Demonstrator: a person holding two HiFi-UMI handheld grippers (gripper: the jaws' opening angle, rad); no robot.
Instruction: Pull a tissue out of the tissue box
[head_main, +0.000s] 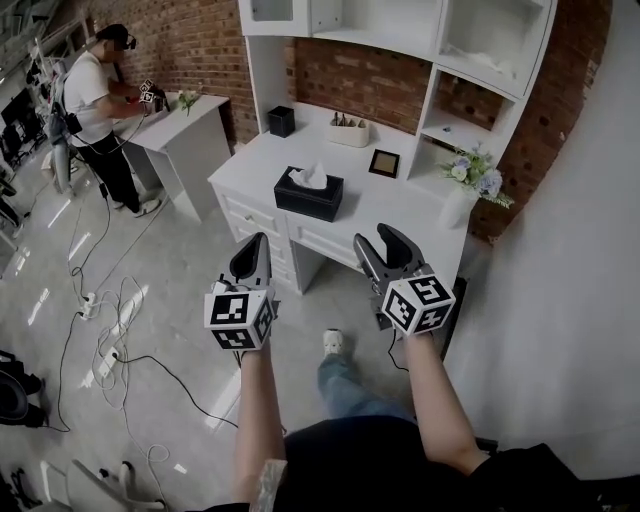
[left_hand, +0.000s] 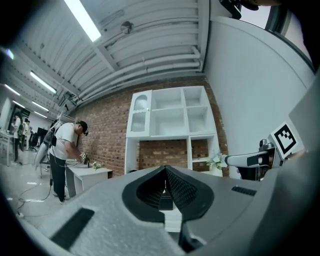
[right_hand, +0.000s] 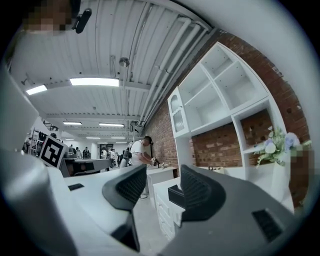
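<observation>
A black tissue box (head_main: 309, 194) stands on the white desk (head_main: 400, 210), with a white tissue (head_main: 312, 176) sticking up from its top. Both grippers hang in the air in front of the desk, well short of the box. My left gripper (head_main: 254, 242) has its jaws meeting at the tips, empty; in the left gripper view (left_hand: 165, 170) the box (left_hand: 164, 202) shows dark through the gap below the tips. The right gripper (head_main: 376, 238) is open and empty. In the right gripper view (right_hand: 162, 175) the box (right_hand: 176, 195) shows between the parted jaws.
The desk also holds a black pen cup (head_main: 281, 121), a small tray (head_main: 349, 131), a picture frame (head_main: 384, 163) and a vase of flowers (head_main: 470, 180). White shelves (head_main: 400, 30) rise above it. Another person (head_main: 90, 95) works at a second table. Cables (head_main: 110, 330) lie on the floor.
</observation>
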